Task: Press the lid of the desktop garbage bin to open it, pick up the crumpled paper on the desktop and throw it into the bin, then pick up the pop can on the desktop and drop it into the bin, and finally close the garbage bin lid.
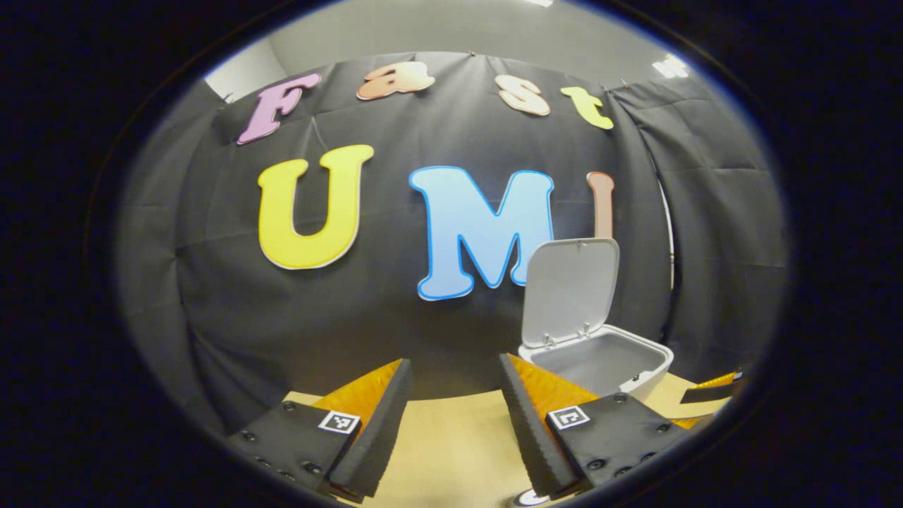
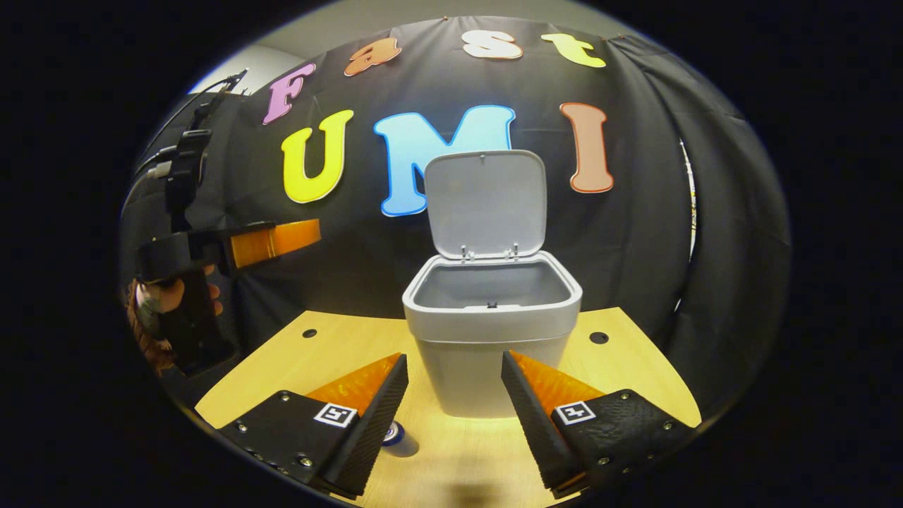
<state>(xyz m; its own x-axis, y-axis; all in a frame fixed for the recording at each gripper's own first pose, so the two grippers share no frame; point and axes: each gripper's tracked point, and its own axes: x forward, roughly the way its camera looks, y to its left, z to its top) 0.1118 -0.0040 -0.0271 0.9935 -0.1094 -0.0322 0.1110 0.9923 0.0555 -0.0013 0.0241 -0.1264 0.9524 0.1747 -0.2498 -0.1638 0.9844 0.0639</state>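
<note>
table: light wood top, two round holes
wall: black cloth, creased
ceiling: lights

Left tool held above the tabletop, fingers spread wide with nothing between them. Garbage bin standing toward the tabletop's far right, its lid swung up and standing nearly upright behind the open mouth, interior looking bare. Tip of the right tool at the right edge, just beside the bin.
</note>
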